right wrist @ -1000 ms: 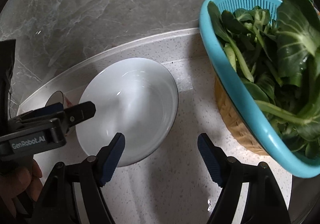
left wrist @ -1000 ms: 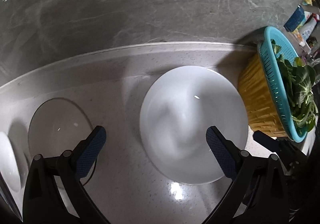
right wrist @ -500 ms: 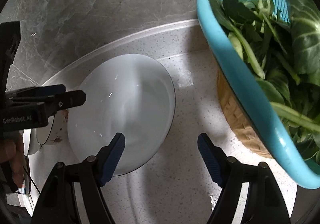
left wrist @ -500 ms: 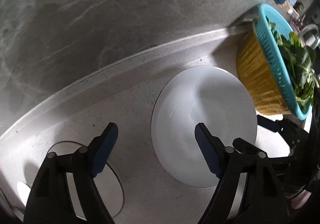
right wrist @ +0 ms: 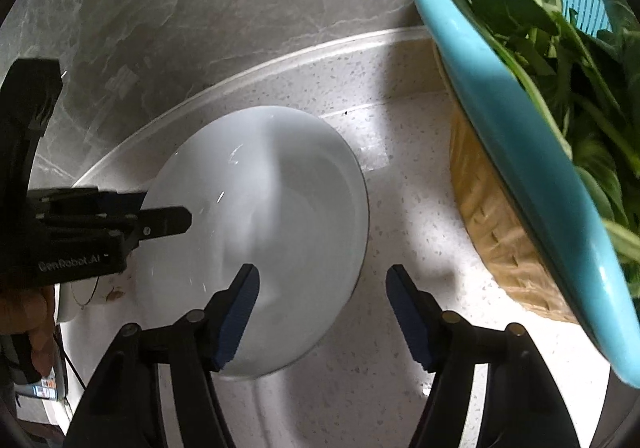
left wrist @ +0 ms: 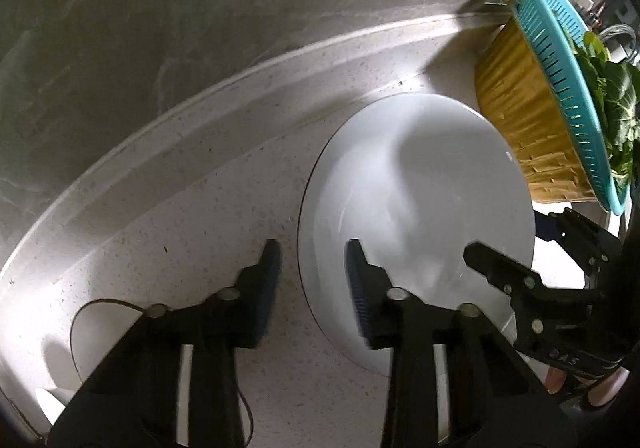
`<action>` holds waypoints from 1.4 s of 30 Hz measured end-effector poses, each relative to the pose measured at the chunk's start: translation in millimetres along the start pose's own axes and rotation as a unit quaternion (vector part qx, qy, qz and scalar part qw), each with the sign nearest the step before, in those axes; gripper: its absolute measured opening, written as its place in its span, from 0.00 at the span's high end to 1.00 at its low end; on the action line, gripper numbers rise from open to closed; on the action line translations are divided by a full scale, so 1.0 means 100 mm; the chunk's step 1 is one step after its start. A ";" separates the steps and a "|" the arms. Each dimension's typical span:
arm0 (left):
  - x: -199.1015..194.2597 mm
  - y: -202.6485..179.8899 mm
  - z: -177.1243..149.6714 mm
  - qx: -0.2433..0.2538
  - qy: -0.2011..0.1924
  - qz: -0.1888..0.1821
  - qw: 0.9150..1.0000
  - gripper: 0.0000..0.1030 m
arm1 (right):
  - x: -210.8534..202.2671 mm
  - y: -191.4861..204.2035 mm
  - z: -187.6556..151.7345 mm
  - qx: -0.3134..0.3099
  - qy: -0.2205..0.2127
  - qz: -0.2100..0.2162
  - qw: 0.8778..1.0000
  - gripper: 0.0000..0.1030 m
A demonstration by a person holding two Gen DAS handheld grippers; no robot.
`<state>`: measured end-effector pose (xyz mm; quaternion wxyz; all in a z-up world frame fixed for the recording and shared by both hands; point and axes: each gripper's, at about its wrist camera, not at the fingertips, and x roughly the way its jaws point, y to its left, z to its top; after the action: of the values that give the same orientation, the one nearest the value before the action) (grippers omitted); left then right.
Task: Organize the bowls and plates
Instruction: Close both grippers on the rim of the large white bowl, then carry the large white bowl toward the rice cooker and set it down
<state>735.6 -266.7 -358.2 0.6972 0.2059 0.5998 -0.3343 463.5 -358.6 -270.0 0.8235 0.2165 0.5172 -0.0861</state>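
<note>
Left gripper [left wrist: 312, 280] is pointed steeply down; its jaws have just been closing and are now narrow, with the plate [left wrist: 416, 208] rim seen between the two blue-padded fingers [left wrist: 268, 276], no pad contact made out. Right gripper [right wrist: 320, 308] is angled down as well; its jaws have just been closing too, still fairly wide, with the plate's near edge between them and not pressed. A hand [right wrist: 28, 324] is seen gripping the left gripper's handle in the right wrist view.
</note>
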 end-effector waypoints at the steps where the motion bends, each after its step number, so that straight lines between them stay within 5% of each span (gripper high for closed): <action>1: 0.00 0.00 0.00 -0.001 -0.001 0.000 1.000 0.71 | 0.05 0.03 0.03 0.000 0.004 0.000 1.000 0.43; 6: 0.02 0.00 -0.01 -0.008 -0.001 0.001 1.000 0.77 | 0.19 0.07 0.11 0.019 0.009 -0.007 1.000 0.46; 9: 0.03 0.01 -0.04 -0.016 -0.003 -0.002 1.000 0.89 | 0.23 0.09 0.15 0.025 0.009 -0.010 1.000 0.46; 11: 0.03 -0.01 -0.04 -0.017 -0.005 0.000 1.000 0.91 | 0.25 0.12 0.18 0.019 0.009 -0.010 1.000 0.55; 12: 0.05 -0.03 -0.05 -0.014 -0.005 0.008 1.000 0.90 | 0.28 0.14 0.19 0.015 0.014 -0.012 1.000 0.71; 16: 0.01 -0.02 -0.07 -0.019 -0.007 0.009 1.000 0.91 | 0.36 0.16 0.26 0.013 0.010 -0.018 1.000 0.87; 33: -0.14 -0.23 -0.41 -0.039 -0.021 0.006 0.999 0.92 | 0.19 0.17 0.14 -0.009 0.012 -0.003 1.000 0.88; 42: -0.58 -0.06 -0.96 -0.081 -0.039 -0.002 0.996 0.92 | -0.06 0.53 0.03 -0.056 0.017 0.022 0.998 0.88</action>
<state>660.8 -192.3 -319.2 0.7339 0.1346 0.5973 -0.2941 483.2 -313.3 -249.5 0.8273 0.1830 0.5300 -0.0352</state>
